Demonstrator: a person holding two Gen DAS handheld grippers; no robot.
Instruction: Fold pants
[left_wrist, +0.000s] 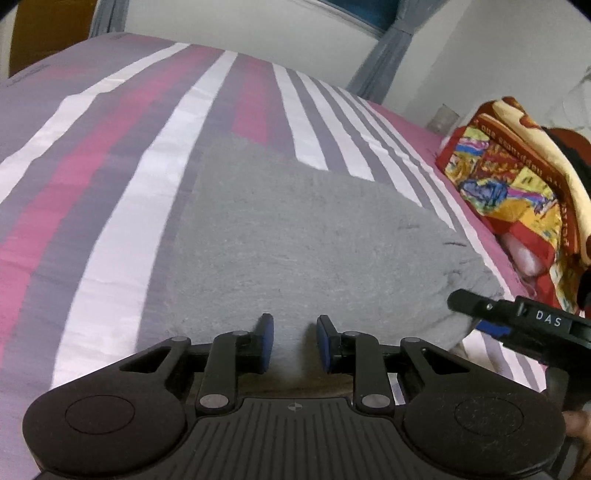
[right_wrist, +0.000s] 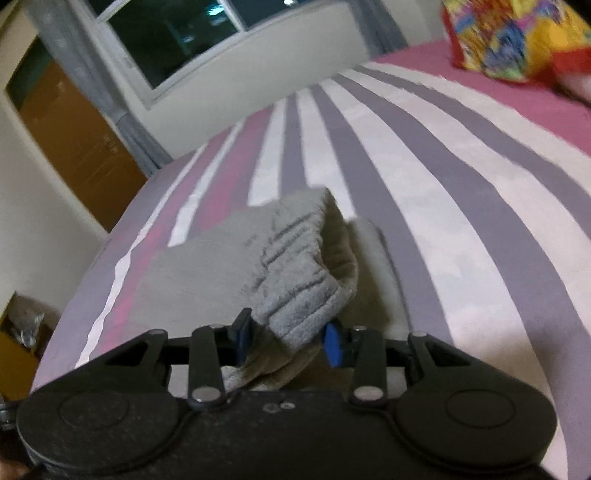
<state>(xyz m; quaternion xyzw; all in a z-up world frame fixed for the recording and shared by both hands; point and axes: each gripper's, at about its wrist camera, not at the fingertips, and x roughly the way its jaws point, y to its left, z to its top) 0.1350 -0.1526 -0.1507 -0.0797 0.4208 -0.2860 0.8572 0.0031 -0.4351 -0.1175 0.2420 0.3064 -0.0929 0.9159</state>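
You have one pair of grey pants (left_wrist: 295, 229), one striped bedsheet (left_wrist: 110, 166), one colourful blanket (left_wrist: 509, 173), one window (right_wrist: 173, 40), one wooden door (right_wrist: 74, 140), and two grippers, left gripper (left_wrist: 294, 341) and right gripper (right_wrist: 288, 341).
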